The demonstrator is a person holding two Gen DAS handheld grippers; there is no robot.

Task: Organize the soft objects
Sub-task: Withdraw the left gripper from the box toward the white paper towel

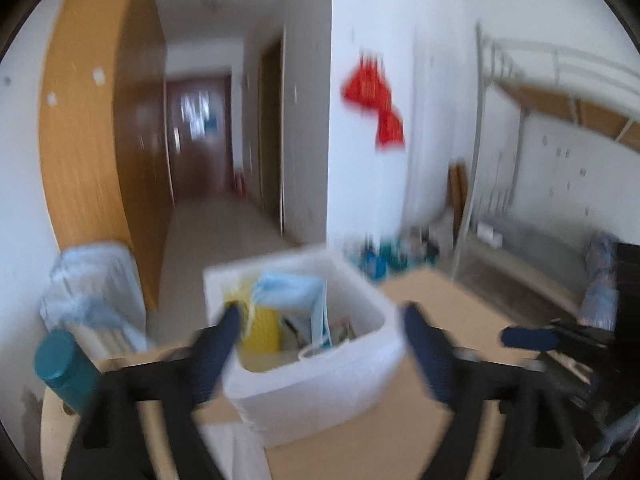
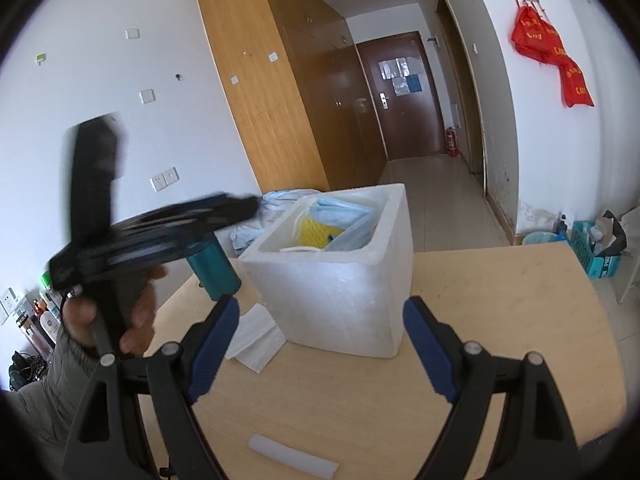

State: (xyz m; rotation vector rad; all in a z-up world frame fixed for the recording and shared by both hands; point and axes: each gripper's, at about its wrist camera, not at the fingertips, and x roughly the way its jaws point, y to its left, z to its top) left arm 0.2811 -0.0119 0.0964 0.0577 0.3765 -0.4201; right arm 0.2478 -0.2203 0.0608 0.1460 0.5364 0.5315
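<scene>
- Because the left wrist view is smeared by motion blur, outlines there are soft; the left gripper [image 1: 320, 320] shows its blue-padded tongs spread wide with nothing pinched, the white foam box [image 1: 320, 384] lying between and beyond them.
- From the right wrist view the left gripper [image 2: 208, 216] appears as a dark blurred streak; a hand [image 2: 132, 316] grips its handle, and its tips cannot be made out.
- Right gripper [image 2: 320, 316]: tongs spread, empty, above the wooden table [image 2: 500, 320] and short of the foam box [image 2: 340, 288].
- Soft objects: pale blue cloth [image 2: 348, 216] and a yellow sponge-like piece [image 2: 316, 232] sit inside the box; its walls hide their lower parts.
- Teal cylinder [image 2: 214, 270]: behind the left gripper, top partly covered.
- White folded sheets [image 2: 256, 340] lie against the box's left base; a white strip [image 2: 292, 456] lies near the table's front edge.
- Background: wooden wardrobe [image 2: 272, 92], brown door [image 2: 404, 92], red cloths [image 2: 552, 56] hanging on the wall.
</scene>
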